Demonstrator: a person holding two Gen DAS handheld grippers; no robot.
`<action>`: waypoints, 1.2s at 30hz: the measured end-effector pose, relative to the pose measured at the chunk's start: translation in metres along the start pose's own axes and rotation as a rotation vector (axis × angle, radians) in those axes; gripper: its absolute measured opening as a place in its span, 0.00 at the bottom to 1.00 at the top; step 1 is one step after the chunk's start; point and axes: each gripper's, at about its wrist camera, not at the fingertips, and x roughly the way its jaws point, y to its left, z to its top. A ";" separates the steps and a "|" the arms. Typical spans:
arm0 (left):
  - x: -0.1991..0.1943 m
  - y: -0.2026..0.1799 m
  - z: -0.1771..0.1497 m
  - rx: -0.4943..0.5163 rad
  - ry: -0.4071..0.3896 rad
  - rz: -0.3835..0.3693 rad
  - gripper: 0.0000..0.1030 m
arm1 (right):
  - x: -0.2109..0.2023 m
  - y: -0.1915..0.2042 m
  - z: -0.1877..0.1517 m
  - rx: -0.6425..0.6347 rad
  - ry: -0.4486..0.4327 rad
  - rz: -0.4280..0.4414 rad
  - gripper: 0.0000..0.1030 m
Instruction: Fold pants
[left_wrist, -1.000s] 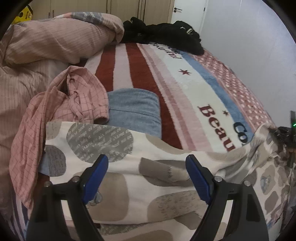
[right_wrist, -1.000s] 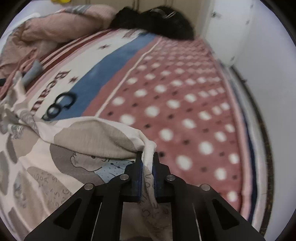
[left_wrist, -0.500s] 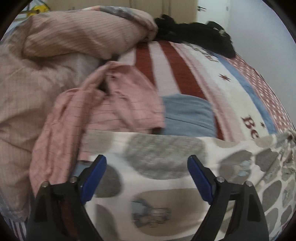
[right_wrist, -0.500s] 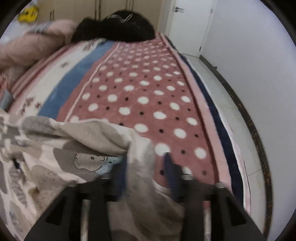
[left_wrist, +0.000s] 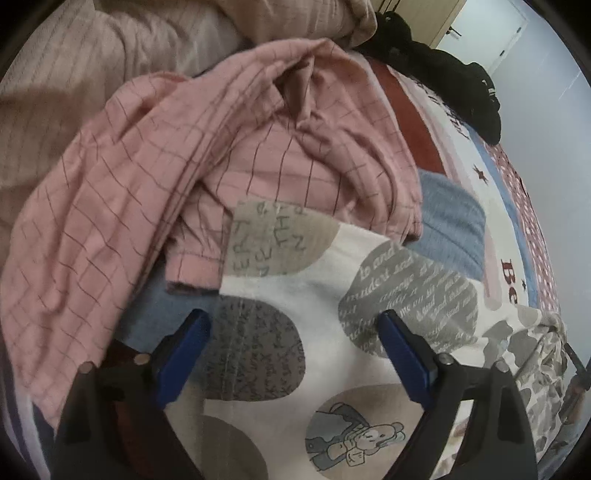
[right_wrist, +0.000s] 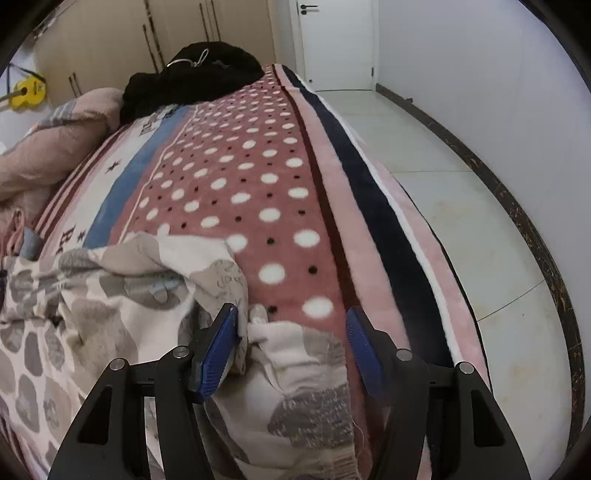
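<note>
Left gripper wide, empty, over patterned pants; right gripper just opened, cloth loose between jaws. Risk: pink shirt (overlapping pants' corner) gets snagged w/ next grab.

The pants are soft matt cloth, cream with grey and beige printed patches, loosely woven and a little fuzzy at the hem. To the left lies a pink checked shirt — thin, crumpled cotton-like fabric. The blanket over the bed looks plush and fleecy, its dots and stripes slightly blurred by the nap. A folded blue cloth shows a fine ribbed knit. Each gripper's frame is matt black plastic with small bright metal pins; the pads are blue, ridged rubber. The floor on the right is smooth glossy tile — faintly stained.
</note>
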 end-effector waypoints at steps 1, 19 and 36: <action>0.000 -0.002 -0.001 0.009 -0.004 0.004 0.73 | -0.001 -0.001 -0.002 -0.003 0.002 0.001 0.55; -0.048 -0.036 -0.007 0.016 -0.174 0.055 0.02 | 0.016 -0.015 -0.002 0.071 0.040 0.130 0.67; -0.181 -0.064 -0.064 0.100 -0.382 -0.061 0.01 | -0.095 0.024 -0.019 -0.055 -0.213 0.245 0.09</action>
